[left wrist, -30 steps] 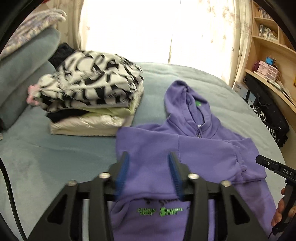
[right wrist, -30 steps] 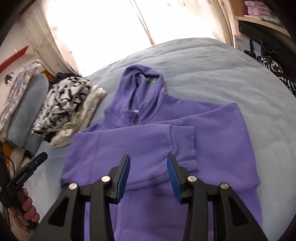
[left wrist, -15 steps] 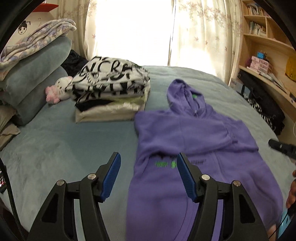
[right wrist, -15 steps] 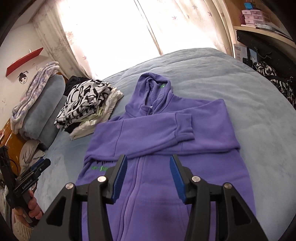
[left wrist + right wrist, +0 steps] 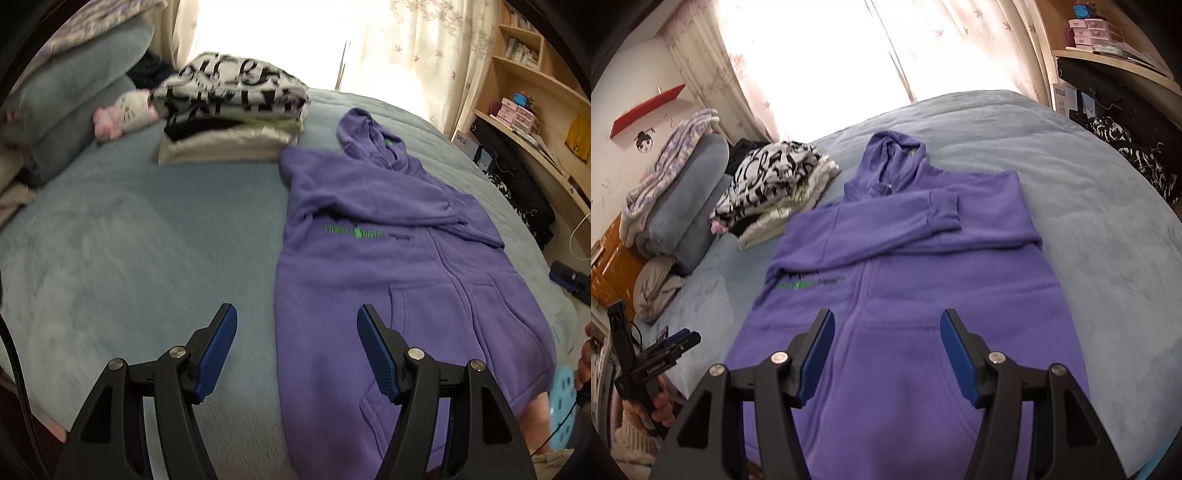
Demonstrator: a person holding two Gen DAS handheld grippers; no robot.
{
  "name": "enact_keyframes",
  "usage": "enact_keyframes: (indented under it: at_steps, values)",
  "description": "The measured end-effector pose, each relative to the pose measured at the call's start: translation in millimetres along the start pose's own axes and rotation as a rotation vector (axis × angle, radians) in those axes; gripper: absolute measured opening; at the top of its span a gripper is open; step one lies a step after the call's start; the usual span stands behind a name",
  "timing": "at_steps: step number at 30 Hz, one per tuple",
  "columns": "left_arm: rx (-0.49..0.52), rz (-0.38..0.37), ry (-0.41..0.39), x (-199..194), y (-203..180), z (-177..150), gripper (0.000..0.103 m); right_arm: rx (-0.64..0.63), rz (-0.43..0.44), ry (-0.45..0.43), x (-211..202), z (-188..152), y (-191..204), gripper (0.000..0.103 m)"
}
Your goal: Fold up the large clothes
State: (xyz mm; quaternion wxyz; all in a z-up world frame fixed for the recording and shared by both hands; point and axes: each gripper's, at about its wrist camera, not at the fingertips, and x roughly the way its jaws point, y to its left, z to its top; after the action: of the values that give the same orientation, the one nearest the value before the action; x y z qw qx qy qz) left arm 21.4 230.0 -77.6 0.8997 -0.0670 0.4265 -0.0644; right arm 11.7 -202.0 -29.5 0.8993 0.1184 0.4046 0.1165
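In the left wrist view, grey pillows (image 5: 70,107) fill the upper left of the frame, with a pink and white soft toy (image 5: 123,116) just below them. Right of the toy, in the upper middle, sits a stack of folded clothes (image 5: 232,118) topped by a black-and-white patterned piece. The left gripper (image 5: 295,339) stands at the bottom middle, released, its blue pads spread wide and nothing between them; it hangs over the blue blanket (image 5: 129,251) and the left edge of the purple hoodie (image 5: 388,266). The hoodie lies flat, front up, in the right half, hood toward the window, both sleeves folded across the chest. A wooden shelf (image 5: 535,122) runs along the right edge.

In the right wrist view, the hoodie (image 5: 905,258) fills the middle of the frame on the blanket (image 5: 1108,240). The right gripper (image 5: 886,343) at the bottom middle is also released, empty, above the hoodie's pocket area.
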Motion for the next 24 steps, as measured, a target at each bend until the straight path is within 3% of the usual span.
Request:
enact_keyframes:
  at_steps: [10, 17, 24]
  values:
    - [-0.046, -0.106, 0.079, 21.2, -2.5, -25.0, 0.066, 0.045, 0.01, 0.057, -0.2, -23.0, -35.6, 0.06]
    - [-0.051, -0.131, 0.129, 36.9, -8.0, -38.7, 0.067, 0.069, 0.016, 0.075, 2.2, -30.4, -56.0, 0.06]
    - [-0.044, -0.133, 0.122, 38.2, -10.3, -45.0, 0.071, 0.098, 0.006, 0.094, 3.5, -36.3, -82.6, 0.06]
